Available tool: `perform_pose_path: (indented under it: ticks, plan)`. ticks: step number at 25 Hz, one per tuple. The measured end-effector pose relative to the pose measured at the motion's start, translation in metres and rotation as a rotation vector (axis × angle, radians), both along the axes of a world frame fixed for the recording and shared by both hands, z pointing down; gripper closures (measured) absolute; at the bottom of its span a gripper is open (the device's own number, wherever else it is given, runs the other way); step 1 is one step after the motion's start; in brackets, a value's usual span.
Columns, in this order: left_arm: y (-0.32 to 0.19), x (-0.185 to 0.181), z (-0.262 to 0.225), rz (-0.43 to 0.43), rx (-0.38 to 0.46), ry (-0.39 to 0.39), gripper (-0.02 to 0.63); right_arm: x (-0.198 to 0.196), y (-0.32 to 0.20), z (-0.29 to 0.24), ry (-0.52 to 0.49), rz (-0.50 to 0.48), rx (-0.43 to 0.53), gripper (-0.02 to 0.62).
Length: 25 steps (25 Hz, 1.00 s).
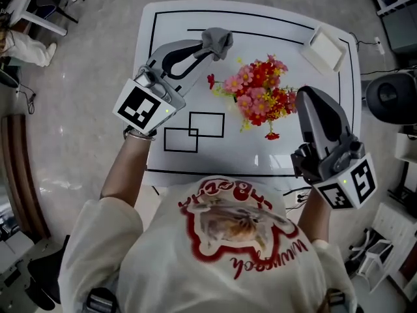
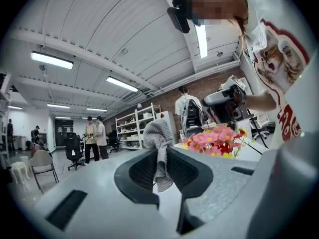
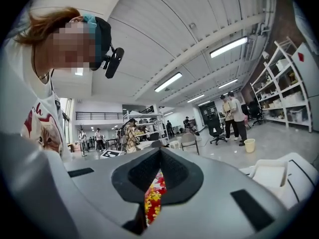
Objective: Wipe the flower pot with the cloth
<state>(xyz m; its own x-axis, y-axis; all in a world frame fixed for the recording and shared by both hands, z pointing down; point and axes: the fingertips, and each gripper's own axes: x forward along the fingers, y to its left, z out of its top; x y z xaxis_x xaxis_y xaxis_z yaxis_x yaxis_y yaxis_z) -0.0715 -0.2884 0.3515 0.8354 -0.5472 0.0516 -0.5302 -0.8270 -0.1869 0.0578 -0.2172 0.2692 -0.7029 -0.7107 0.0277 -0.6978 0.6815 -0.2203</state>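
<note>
Though limp, a waffle-knit grey cloth [image 1: 219,40] (bunched) in the left claw [image 1: 207,49].

White table [image 1: 260,158], white tray [image 1: 325,47] at its corner, shelving [image 2: 132,128]

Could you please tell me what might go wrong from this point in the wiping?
The flowers spread wide and hide their pot from above, so the cloth in the left gripper may drag on blooms. The right gripper is shut beside the flowers with no clear hold on anything, so the pot could slide or tip when wiped.
</note>
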Motion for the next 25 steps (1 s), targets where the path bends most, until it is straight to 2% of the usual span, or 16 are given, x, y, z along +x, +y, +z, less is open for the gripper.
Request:
perform_pose_path:
  ticks: [7,11,15,18,25]
  plan:
    - [-0.018,0.028,0.045,0.137,-0.044,-0.087,0.555,-0.001,-0.018,0.013,0.029,0.012,-0.009,0.597]
    - [-0.025,0.041,0.068,0.194,-0.073,-0.117,0.555,-0.002,-0.022,0.019,0.019,0.005,-0.025,0.596]
    - [-0.024,0.053,0.089,0.282,-0.142,-0.118,0.555,0.002,-0.024,0.023,0.011,0.011,-0.039,0.597]
    - [-0.023,0.061,0.101,0.325,-0.144,-0.168,0.555,0.002,-0.025,0.022,0.002,0.001,-0.026,0.597]
    - [-0.018,0.075,0.113,0.408,-0.175,-0.188,0.555,-0.001,-0.028,0.022,-0.018,-0.021,-0.028,0.597]
